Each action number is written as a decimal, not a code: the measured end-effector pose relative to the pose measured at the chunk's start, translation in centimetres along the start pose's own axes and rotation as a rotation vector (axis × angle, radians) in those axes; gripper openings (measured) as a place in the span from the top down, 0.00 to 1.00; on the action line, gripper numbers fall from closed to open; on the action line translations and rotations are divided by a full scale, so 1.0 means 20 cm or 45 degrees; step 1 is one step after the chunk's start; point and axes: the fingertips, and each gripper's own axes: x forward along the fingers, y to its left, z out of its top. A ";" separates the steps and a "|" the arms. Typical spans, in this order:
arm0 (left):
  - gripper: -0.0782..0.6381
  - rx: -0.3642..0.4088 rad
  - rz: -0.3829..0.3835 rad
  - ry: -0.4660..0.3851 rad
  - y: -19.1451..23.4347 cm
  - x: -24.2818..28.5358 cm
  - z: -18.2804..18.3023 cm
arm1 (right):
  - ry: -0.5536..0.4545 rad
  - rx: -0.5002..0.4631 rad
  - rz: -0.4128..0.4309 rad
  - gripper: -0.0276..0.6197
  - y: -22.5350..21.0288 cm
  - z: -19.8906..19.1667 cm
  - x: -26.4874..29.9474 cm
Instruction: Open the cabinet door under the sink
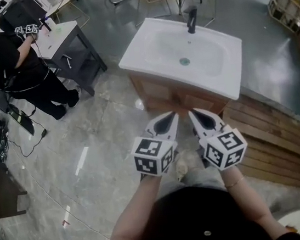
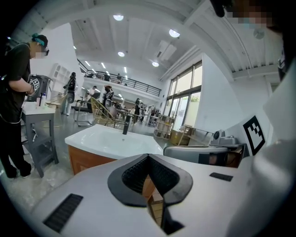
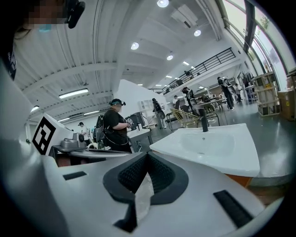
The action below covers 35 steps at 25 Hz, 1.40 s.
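Observation:
A white sink (image 1: 185, 56) with a black faucet (image 1: 192, 19) tops a wooden cabinet (image 1: 174, 94) straight ahead in the head view. My left gripper (image 1: 172, 116) and right gripper (image 1: 193, 113) are held side by side, pointing at the cabinet front and short of it. Both are shut with nothing in them. From the left gripper (image 2: 148, 157) view, the sink (image 2: 111, 139) and cabinet (image 2: 85, 159) lie ahead to the left. Beyond the right gripper (image 3: 148, 154), the sink (image 3: 212, 146) lies to the right, with a sliver of cabinet (image 3: 238, 179) under it. No door handle can be made out.
A person in black (image 1: 14, 58) stands at a small grey table (image 1: 71, 50) at the far left. Wooden planks (image 1: 274, 138) lie on the floor right of the cabinet. Cables and gear (image 1: 7, 131) sit at the left edge. Chairs stand behind the sink.

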 end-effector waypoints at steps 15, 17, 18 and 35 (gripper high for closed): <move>0.88 -0.019 0.060 0.029 0.07 0.19 0.01 | 0.031 -0.008 0.050 0.95 -0.19 0.03 0.11; 0.88 -0.018 0.054 0.046 0.08 0.21 0.00 | 0.036 0.001 0.041 0.95 -0.20 0.03 0.13; 0.88 -0.021 0.050 0.053 0.09 0.21 -0.01 | 0.038 0.005 0.038 0.95 -0.20 0.02 0.14; 0.88 0.056 -0.096 0.174 0.17 0.29 -0.02 | 0.027 0.039 -0.010 0.95 -0.16 0.05 0.30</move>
